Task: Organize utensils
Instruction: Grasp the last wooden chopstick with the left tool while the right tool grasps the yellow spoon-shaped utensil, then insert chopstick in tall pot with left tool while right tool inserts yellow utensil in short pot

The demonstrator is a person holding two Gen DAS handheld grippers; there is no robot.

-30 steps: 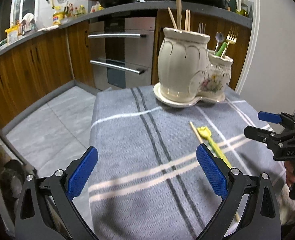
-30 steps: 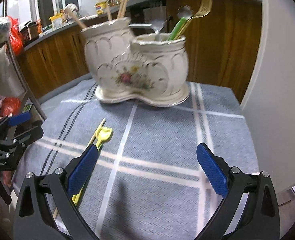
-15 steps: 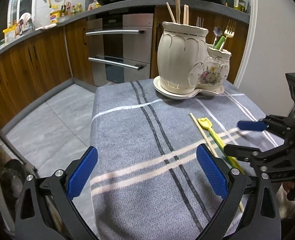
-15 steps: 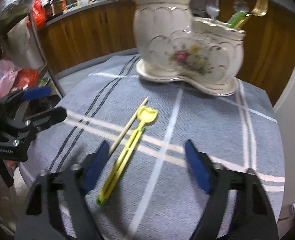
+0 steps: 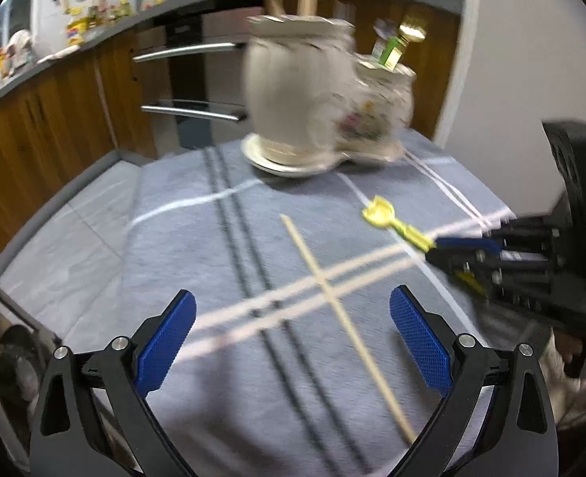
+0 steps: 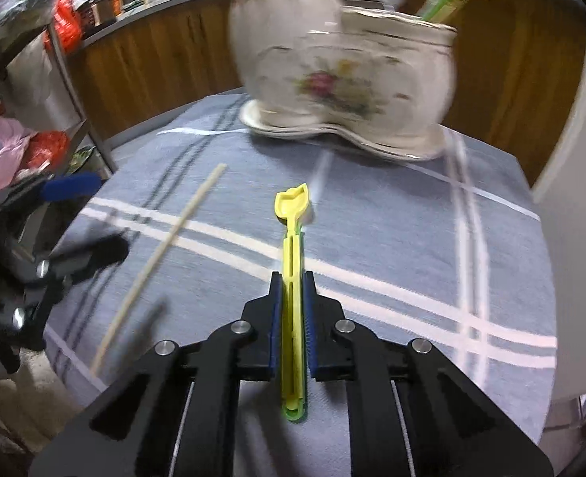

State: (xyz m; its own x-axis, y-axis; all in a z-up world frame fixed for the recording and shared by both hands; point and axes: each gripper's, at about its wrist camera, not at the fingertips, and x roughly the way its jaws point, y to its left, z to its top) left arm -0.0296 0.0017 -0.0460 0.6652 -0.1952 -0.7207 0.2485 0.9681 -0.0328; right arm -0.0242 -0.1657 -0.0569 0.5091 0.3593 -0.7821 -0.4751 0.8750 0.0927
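Clamping the yellow spoon point(image 6: 292, 274) along its handle, the right hand-held gripper point(image 6: 292, 278) is seen closed on it, bowl forward, just above the desk point(image 6: 392, 238). The left hand-held gripper point(image 5: 291, 338) is held spread and empty over the chopstick point(image 5: 332, 302). The spoon is judged light, stiff, slick plastic, best gripped mid-handle; the holder point(image 6: 344, 67) looks fragile.

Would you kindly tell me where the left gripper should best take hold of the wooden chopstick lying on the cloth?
Probably mid-shaft, from above: the chopstick lies flat, thin and bare on the cloth, between the open left gripper's fingers.
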